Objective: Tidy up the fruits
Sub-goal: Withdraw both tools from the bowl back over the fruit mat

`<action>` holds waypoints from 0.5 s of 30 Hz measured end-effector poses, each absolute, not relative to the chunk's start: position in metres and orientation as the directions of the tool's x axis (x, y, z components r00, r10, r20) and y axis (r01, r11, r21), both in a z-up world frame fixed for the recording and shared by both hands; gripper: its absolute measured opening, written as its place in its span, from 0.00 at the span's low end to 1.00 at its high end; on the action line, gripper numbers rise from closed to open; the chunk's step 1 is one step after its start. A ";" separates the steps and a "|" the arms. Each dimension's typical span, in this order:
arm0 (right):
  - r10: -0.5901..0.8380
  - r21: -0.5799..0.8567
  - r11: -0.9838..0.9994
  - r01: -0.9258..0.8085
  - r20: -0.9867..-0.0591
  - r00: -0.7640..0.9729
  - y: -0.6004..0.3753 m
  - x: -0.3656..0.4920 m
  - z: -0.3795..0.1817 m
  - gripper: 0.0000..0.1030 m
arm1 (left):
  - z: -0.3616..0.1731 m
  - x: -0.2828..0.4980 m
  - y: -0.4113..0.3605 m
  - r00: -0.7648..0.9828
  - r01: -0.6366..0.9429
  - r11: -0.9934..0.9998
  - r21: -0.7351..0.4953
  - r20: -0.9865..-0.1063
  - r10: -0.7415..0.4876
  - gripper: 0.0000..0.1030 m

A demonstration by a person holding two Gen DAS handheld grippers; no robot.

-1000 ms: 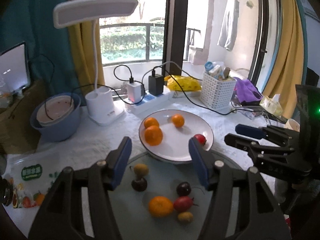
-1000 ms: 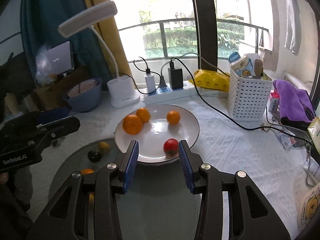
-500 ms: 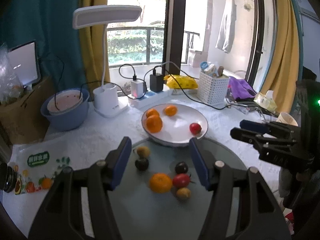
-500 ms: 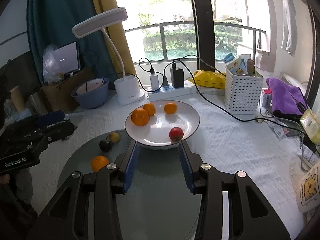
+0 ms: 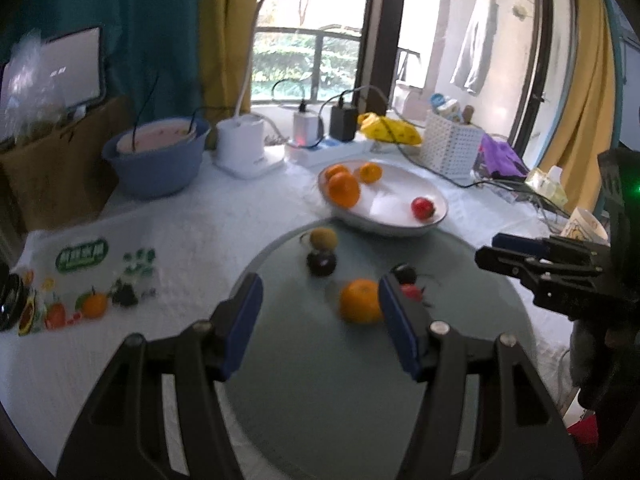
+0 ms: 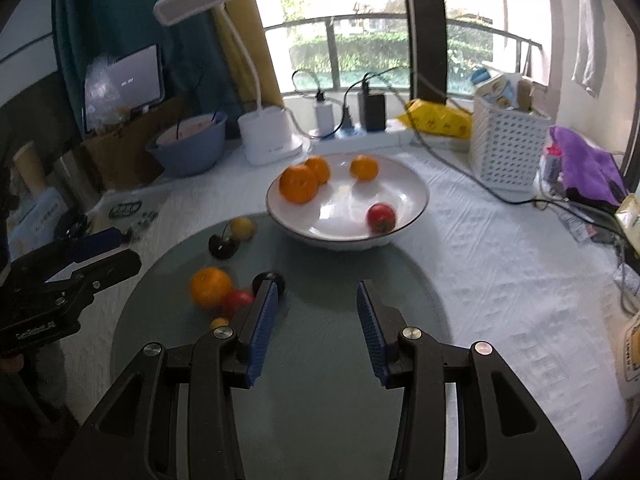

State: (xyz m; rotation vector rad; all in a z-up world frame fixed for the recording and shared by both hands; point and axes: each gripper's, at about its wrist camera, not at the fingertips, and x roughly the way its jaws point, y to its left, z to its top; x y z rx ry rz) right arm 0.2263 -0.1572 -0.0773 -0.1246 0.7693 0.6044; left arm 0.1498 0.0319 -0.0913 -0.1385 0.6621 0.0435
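A white plate [image 6: 412, 190] holds three oranges and a red fruit [image 6: 381, 218]; it also shows in the left wrist view [image 5: 400, 196]. On the round grey glass mat [image 6: 340, 264] lie an orange [image 6: 210, 286], a red fruit [image 6: 238, 300], two dark plums [image 6: 222, 246], a yellow-green fruit [image 6: 242, 227] and a small yellow fruit [image 6: 219, 323]. My left gripper [image 5: 320, 308] is open and empty, just short of the orange [image 5: 360, 300]. My right gripper [image 6: 316, 304] is open and empty over the mat, short of the plate.
A blue bowl [image 6: 188, 148], a white lamp base [image 6: 270, 140], a power strip with chargers [image 6: 348, 128] and a white basket [image 6: 506, 144] stand along the back. A printed fruit bag [image 5: 84, 280] lies left of the mat. Cables cross the cloth at the right.
Both grippers have pulled back and away from the plate, so more of the mat shows. The left gripper has also swung to the left. Both stay open and empty.
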 end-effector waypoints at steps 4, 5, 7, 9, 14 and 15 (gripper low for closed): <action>0.473 0.115 0.807 -0.579 -0.713 0.518 -0.142 0.221 -0.089 0.43 | -0.102 0.149 0.043 0.775 -0.105 0.986 -0.132 -0.631 -0.002 0.60; 0.475 0.117 0.802 -0.585 -0.719 0.508 -0.138 0.219 -0.091 0.43 | -0.104 0.148 0.045 0.773 -0.110 0.985 -0.134 -0.634 0.000 0.60; 0.480 0.122 0.793 -0.597 -0.729 0.489 -0.130 0.216 -0.095 0.43 | -0.108 0.147 0.050 0.771 -0.117 0.983 -0.138 -0.637 0.002 0.60; 0.487 0.132 0.784 -0.607 -0.736 0.469 -0.122 0.213 -0.098 0.43 | -0.111 0.146 0.055 0.768 -0.124 0.982 -0.141 -0.641 0.005 0.60; 0.501 0.140 0.753 -0.643 -0.755 0.423 -0.102 0.204 -0.103 0.43 | -0.118 0.144 0.066 0.757 -0.141 0.979 -0.147 -0.653 0.011 0.60; 0.498 0.137 0.752 -0.645 -0.759 0.420 -0.100 0.203 -0.105 0.43 | -0.119 0.143 0.068 0.756 -0.144 0.979 -0.148 -0.654 0.012 0.60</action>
